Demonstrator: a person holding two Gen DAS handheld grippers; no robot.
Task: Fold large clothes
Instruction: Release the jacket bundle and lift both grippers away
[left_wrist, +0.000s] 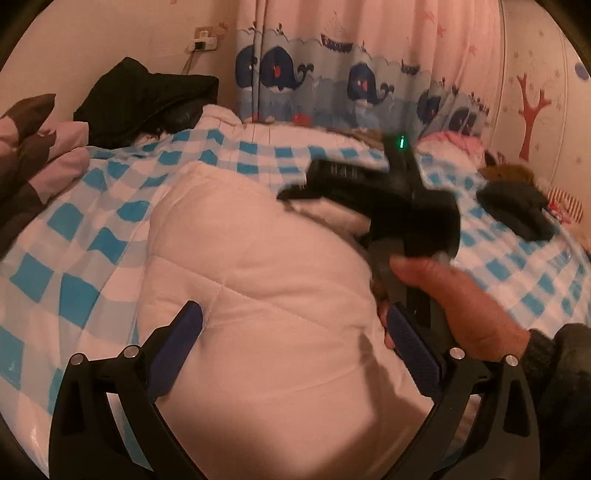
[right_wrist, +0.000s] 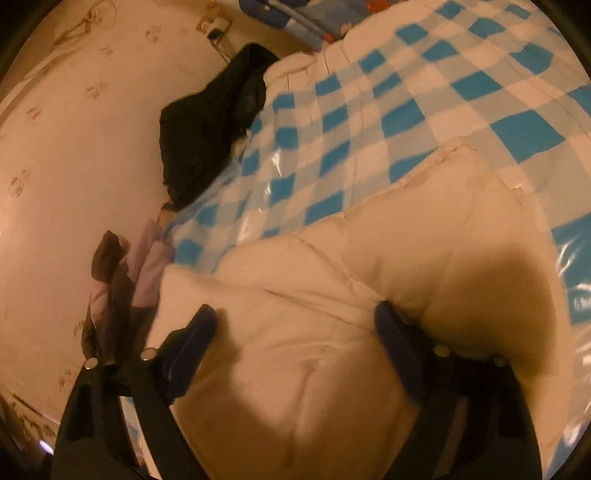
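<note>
Both grippers, left (left_wrist: 293, 332) and right (right_wrist: 295, 328), wide-jawed and empty over the white coat (left_wrist: 258, 277) on the checked bed (left_wrist: 92, 236).

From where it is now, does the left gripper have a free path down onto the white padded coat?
Probably yes: the left gripper is open right over the white padded coat, nothing between them; the right hand only crowds its right side.

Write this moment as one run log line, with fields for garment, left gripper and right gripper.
garment: white padded coat on checked bedspread | left gripper: open above coat | right gripper: open over coat, nothing gripped
</note>
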